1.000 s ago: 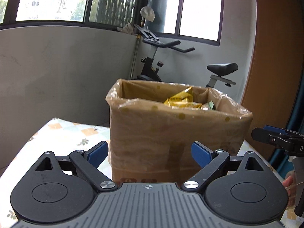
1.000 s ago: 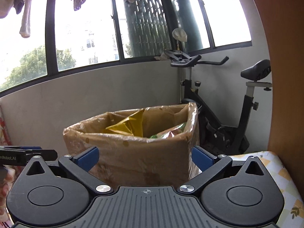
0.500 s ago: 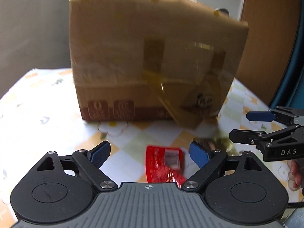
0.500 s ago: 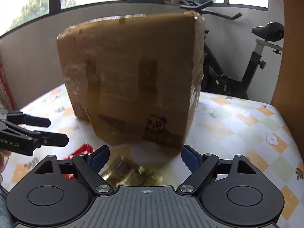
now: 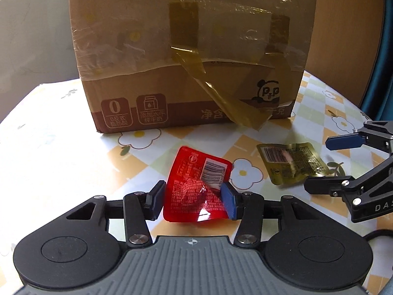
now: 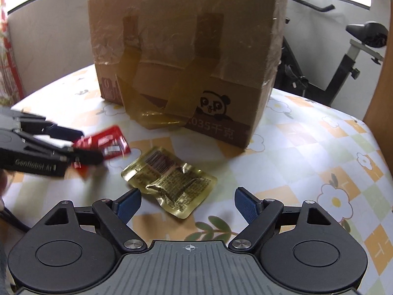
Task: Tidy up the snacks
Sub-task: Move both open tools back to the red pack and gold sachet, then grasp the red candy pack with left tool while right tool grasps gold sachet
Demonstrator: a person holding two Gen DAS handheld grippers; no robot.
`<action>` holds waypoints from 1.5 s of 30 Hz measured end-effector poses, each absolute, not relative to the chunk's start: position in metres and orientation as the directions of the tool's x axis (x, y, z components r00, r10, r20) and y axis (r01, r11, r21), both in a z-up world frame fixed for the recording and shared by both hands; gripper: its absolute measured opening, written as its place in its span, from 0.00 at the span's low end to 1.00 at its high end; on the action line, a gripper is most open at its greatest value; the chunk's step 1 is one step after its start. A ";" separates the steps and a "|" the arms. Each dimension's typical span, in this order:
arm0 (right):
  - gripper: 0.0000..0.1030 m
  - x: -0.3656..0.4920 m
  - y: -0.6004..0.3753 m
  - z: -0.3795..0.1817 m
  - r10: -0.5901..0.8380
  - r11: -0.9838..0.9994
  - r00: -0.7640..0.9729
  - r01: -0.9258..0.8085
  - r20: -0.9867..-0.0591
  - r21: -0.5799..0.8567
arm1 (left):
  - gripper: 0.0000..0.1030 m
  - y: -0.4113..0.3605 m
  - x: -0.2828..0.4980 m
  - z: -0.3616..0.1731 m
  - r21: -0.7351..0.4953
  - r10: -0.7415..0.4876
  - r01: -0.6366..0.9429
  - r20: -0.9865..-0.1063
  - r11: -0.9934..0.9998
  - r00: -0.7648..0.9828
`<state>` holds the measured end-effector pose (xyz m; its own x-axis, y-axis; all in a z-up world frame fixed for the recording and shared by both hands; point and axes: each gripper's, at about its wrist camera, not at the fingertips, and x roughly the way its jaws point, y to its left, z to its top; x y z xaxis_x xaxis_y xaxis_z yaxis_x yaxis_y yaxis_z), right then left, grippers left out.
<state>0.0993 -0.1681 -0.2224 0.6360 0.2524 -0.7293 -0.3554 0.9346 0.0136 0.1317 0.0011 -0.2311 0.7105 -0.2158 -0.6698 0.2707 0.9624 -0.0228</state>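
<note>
Red packet [image 5: 196, 191] sits pinched in the left gripper [image 5: 192, 202], gold packet [image 6: 169, 184] awaits the wide right gripper [image 6: 188, 205]; boxing [image 5: 191, 49] remains.

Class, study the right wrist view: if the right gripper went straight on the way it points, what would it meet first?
Probably the gold snack packet, lying just ahead of the open right gripper; beyond it stands the cardboard box.

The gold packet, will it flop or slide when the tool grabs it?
The gold packet looks like thin crinkled foil, so it would probably bend and flop. Its shiny skin may slip a little. It lies flat and looks light, so the open right tool should lift it easily.
</note>
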 end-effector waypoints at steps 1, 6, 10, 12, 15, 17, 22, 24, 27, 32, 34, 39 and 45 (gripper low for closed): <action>0.79 0.100 -0.166 -0.224 0.253 0.931 0.631 -0.366 -0.734 0.005 | 0.49 0.005 0.132 -0.230 -0.045 -0.228 0.267 -0.668 0.963 0.708; 0.81 0.108 -0.157 -0.224 0.264 0.911 0.619 -0.412 -0.740 -0.020 | 0.48 0.019 0.127 -0.229 -0.087 -0.232 0.235 -0.667 0.968 0.708; 0.87 0.120 -0.150 -0.225 0.264 0.893 0.613 -0.448 -0.745 -0.053 | 0.48 0.034 0.122 -0.227 -0.137 -0.226 0.182 -0.663 0.974 0.713; 0.87 0.128 -0.150 -0.226 0.283 0.889 0.598 -0.458 -0.750 -0.030 | 0.48 0.041 0.121 -0.226 -0.153 -0.216 0.153 -0.660 0.976 0.719; 0.82 0.137 -0.152 -0.228 0.316 0.893 0.575 -0.450 -0.754 0.031 | 0.48 0.048 0.120 -0.226 -0.167 -0.202 0.121 -0.655 0.979 0.728; 0.81 0.138 -0.152 -0.229 0.316 0.905 0.583 -0.422 -0.749 0.053 | 0.48 0.050 0.118 -0.226 -0.171 -0.195 0.108 -0.652 0.979 0.733; 0.78 0.128 -0.148 -0.232 0.295 0.923 0.627 -0.382 -0.721 0.046 | 0.49 0.047 0.114 -0.227 -0.152 -0.180 0.107 -0.644 0.983 0.743; 0.75 0.124 -0.148 -0.232 0.293 0.924 0.636 -0.380 -0.714 0.040 | 0.49 0.048 0.114 -0.228 -0.154 -0.180 0.105 -0.642 0.982 0.745; 0.72 0.119 -0.150 -0.231 0.294 0.926 0.643 -0.375 -0.707 0.044 | 0.49 0.048 0.113 -0.229 -0.154 -0.179 0.104 -0.639 0.983 0.748; 0.70 0.114 -0.154 -0.230 0.300 0.926 0.647 -0.374 -0.701 0.050 | 0.49 0.046 0.114 -0.229 -0.141 -0.172 0.106 -0.641 0.984 0.748; 0.71 0.114 -0.156 -0.229 0.307 0.924 0.645 -0.377 -0.700 0.058 | 0.49 0.046 0.114 -0.229 -0.140 -0.172 0.106 -0.641 0.984 0.748; 0.65 0.113 -0.157 -0.228 0.297 0.930 0.657 -0.365 -0.693 0.053 | 0.49 0.047 0.114 -0.229 -0.140 -0.173 0.108 -0.641 0.984 0.748; 0.48 0.110 -0.162 -0.227 0.315 0.932 0.675 -0.352 -0.667 0.084 | 0.49 0.047 0.114 -0.230 -0.139 -0.173 0.109 -0.641 0.984 0.748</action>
